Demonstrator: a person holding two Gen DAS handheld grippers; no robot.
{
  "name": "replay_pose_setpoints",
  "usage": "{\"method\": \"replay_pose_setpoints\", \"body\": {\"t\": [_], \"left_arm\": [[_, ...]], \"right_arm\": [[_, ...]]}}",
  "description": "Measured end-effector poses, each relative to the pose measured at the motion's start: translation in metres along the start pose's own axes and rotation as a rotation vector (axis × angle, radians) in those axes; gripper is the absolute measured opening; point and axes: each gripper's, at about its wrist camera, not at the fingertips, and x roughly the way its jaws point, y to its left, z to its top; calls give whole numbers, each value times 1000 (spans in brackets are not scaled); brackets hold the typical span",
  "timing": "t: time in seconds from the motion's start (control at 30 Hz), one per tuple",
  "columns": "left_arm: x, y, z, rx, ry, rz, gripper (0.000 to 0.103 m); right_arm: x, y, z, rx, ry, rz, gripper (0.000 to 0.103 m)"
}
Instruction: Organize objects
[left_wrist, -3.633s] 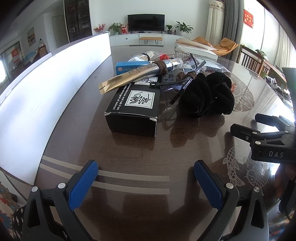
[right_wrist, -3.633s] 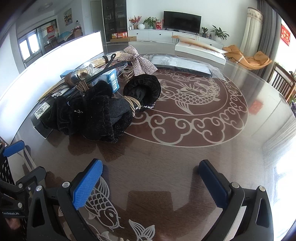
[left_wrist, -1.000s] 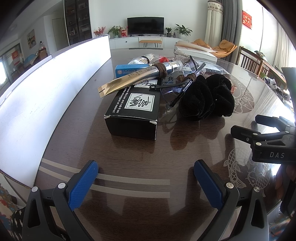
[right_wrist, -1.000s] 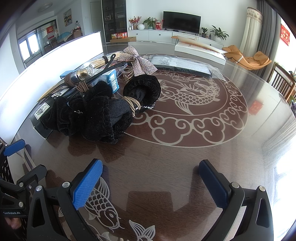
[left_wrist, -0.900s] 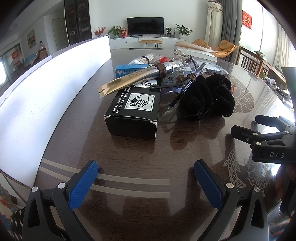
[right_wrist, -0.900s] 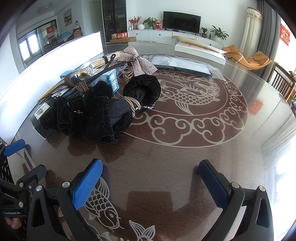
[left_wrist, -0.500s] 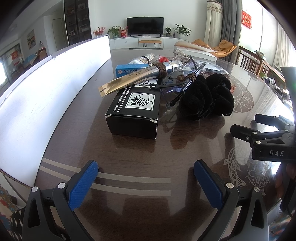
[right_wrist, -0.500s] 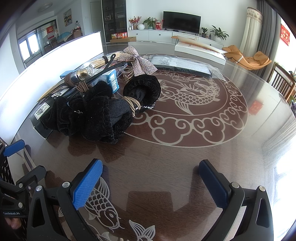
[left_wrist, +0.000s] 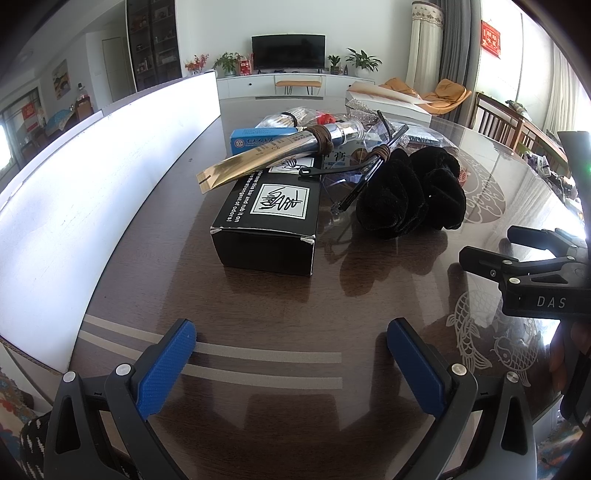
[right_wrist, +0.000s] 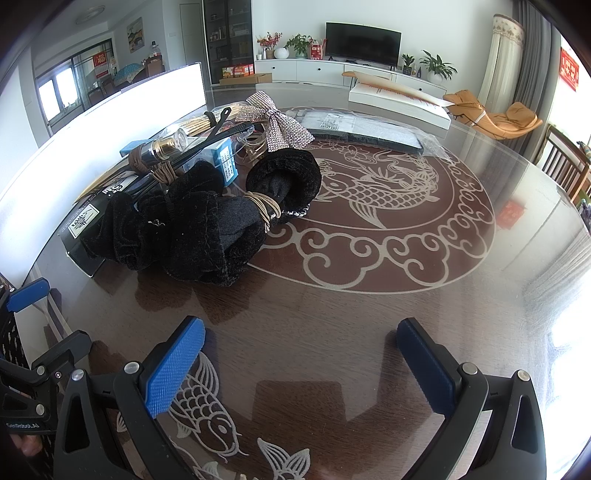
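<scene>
A pile of objects sits mid-table. A black box (left_wrist: 269, 218) lies nearest my left gripper (left_wrist: 291, 363), which is open and empty well short of it. Across the box rests a gold tube (left_wrist: 266, 158) bound with a brown band, and behind it a blue box (left_wrist: 258, 138). Black velvet cloth (right_wrist: 199, 229), tied with a beige hair band (right_wrist: 267, 212), lies right of the box. Black-framed glasses (left_wrist: 354, 173) lean on it. A silver sequin bow (right_wrist: 279, 125) sits behind. My right gripper (right_wrist: 301, 363) is open, empty, in front of the cloth.
The dark glass-topped table (right_wrist: 369, 295) has a fish and cloud pattern. A white panel (left_wrist: 92, 177) stands along its left side. A flat bagged package (right_wrist: 369, 129) and a white box (right_wrist: 399, 99) lie at the far end. Chairs (right_wrist: 565, 166) stand to the right.
Almost nothing has changed; the left wrist view has shifted very slightly, and both grippers stay open in place.
</scene>
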Motion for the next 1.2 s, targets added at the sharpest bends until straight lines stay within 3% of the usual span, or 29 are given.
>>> {"method": "replay_pose_setpoints", "body": {"t": [0.67,0.73,0.87,1.0,1.03,1.1,1.13,1.2], "left_arm": [[-1,13,-7,3,41,-13,103],[-3,16,-5,-18,38,-49,103],[-5,24,18,-61,-20,-80,103],[19,23,56,-33,10,-102,103],[30,20,62,-23,32,-107,101],[47,21,69,-33,85,-118,61],[46,21,69,-24,60,-101,59],[42,25,62,-45,67,-147,59]], "right_arm": [[0,0,0,0,0,0,103],[0,0,0,1,0,0,103],[0,0,0,1,-1,0,103],[0,0,0,1,0,0,103],[0,0,0,1,0,0,103],[1,0,0,1,-1,0,103],[0,0,0,1,-1,1,103],[0,0,0,1,-1,1,103]]}}
